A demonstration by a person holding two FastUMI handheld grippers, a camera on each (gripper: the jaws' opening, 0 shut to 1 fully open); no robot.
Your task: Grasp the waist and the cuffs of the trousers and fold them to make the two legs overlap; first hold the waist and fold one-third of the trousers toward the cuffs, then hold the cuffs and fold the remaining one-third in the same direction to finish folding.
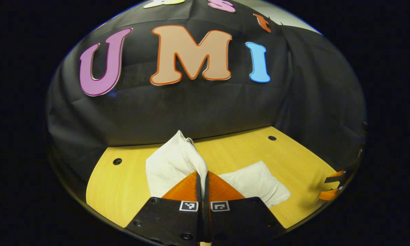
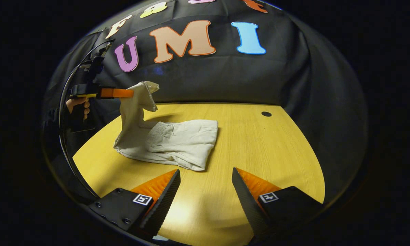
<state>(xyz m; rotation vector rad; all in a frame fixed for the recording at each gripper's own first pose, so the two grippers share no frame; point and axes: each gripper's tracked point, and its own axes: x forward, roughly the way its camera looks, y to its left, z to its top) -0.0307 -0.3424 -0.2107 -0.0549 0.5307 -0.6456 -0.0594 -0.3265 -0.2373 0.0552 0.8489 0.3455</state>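
- Trousers (image 2: pixel 177 141): pale fabric, lying at about ten o'clock from the middle of the table in the right gripper view. The gathered waist band rests on top of the pile, so the waist third appears already folded over.
- Left gripper (image 1: pixel 202 177): jaws closed on an end of the trousers, with cloth rising between the fingertips. In the right gripper view it holds that end lifted well above the table at about ten o'clock. I judge this end to be the cuffs, though no hem detail is legible.
- Right gripper (image 2: pixel 206 191): jaws wide apart, holding nothing, hovering over bare table just short of the pile's near edge.
- Judgement on progress: the final cuff fold looks to be under way; the lifted end is not yet laid over the pile.
- Table (image 2: pixel 276 153): yellow wood-grain top with a small dark hole (image 2: pixel 266 113) at about one o'clock.
- Room: black cloth wall (image 2: pixel 293 75) closes the booth behind and to the sides.
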